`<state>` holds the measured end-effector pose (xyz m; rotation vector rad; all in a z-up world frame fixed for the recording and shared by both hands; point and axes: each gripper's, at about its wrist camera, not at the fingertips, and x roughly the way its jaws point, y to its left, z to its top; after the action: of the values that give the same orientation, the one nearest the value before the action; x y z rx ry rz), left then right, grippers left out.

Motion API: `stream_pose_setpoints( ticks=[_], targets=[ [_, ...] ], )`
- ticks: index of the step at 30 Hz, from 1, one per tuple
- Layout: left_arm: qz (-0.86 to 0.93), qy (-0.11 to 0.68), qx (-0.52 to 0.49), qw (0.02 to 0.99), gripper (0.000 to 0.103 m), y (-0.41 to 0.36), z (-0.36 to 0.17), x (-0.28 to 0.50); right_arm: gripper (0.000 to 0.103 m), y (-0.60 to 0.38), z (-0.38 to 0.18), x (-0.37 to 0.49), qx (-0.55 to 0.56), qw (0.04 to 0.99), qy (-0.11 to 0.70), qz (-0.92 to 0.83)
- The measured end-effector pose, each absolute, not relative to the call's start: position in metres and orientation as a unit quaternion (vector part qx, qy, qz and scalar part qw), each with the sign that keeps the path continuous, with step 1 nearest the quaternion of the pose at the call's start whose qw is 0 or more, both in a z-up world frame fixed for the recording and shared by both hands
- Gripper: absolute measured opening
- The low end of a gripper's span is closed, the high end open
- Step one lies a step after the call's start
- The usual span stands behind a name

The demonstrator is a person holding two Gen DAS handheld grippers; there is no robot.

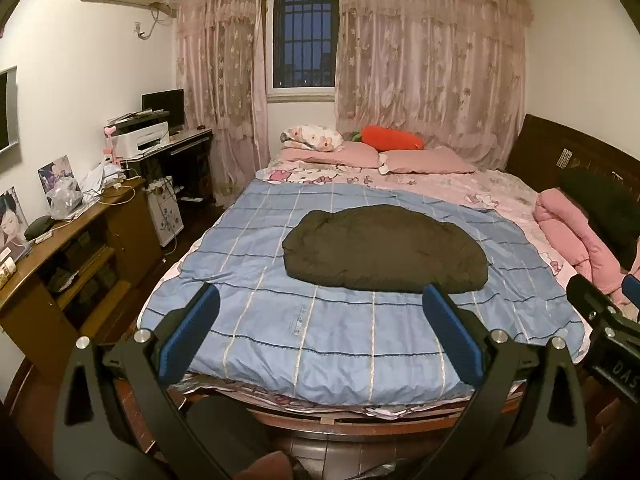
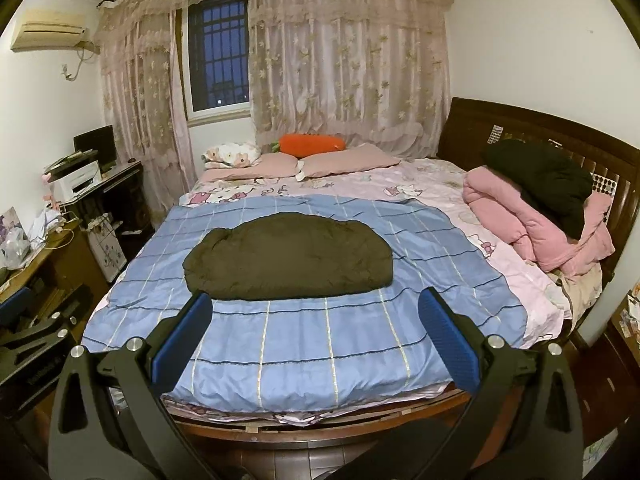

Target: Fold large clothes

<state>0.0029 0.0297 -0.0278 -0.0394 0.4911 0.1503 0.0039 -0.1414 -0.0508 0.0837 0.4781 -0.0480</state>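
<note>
Garment: the dark padded coat (image 1: 384,250) lay in a compact bundle at frame centre on the blue checked cover (image 1: 340,336), apparently folded.
Left gripper (image 1: 320,332): jaws apart, empty, held back at the foot.
Right gripper (image 2: 316,332): likewise spread, empty.

Warm indoor light, dusk outside, heavy fisheye bend.

Even yellowish room light falls from overhead and leaves only soft shadows; the window (image 1: 304,36) at 12 o'clock shows deep blue sky. Straight lines bow towards the rims, black corners vignette both views, and detail softens at 3 and 9 o'clock.
</note>
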Motion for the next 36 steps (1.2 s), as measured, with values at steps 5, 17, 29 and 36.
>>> stream_pose_setpoints(
  ticks=[5,17,29,36],
  targets=[
    [0.073,0.243,-0.020,0.967,0.101,0.0306,-0.0290,0.0029,0.102,-0.1433,-0.0510,0.0035,0.042,0.970,0.237,-0.024],
    [0.071,0.246,-0.019,0.966,0.101,0.0305,-0.0354,0.0022,0.102,-0.1438,-0.0507,0.0022,0.042,0.970,0.239,-0.024],
    [0.072,0.246,-0.021,0.966,0.101,0.0307,-0.0369,0.0019,0.102,-0.1417,-0.0506,0.0023,0.041,0.970,0.239,-0.025],
    [0.072,0.246,-0.021,0.966,0.101,0.0309,-0.0364,0.0024,0.102,-0.1409,-0.0504,0.0020,0.043,0.970,0.238,-0.026]
  ],
)
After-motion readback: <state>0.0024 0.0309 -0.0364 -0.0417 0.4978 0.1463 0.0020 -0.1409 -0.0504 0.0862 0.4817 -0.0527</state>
